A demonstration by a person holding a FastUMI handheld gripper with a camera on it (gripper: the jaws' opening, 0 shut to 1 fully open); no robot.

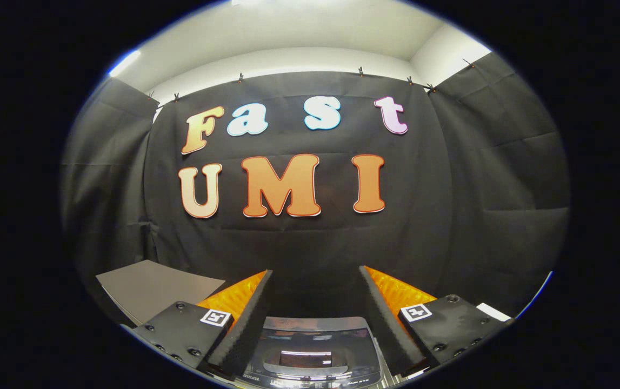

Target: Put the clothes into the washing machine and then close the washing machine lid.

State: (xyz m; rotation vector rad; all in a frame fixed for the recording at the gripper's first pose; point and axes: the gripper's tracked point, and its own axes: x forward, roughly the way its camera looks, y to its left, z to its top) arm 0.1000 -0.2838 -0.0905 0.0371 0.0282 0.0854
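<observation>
My gripper (315, 273) is open, its two fingers (247, 316) spread wide with nothing between them. Below and between the fingers lies the washing machine (312, 351), seen from above: a dark glossy lid panel with a small window that reflects the light. The lid looks closed flat. Beyond the fingers hangs the black cloth wall. No clothes can be made out.
A grey flat panel (155, 289) lies to the left of the left finger, beside the machine. A small white piece (493, 312) shows to the right of the right finger. Black cloth walls stand ahead and on both sides.
</observation>
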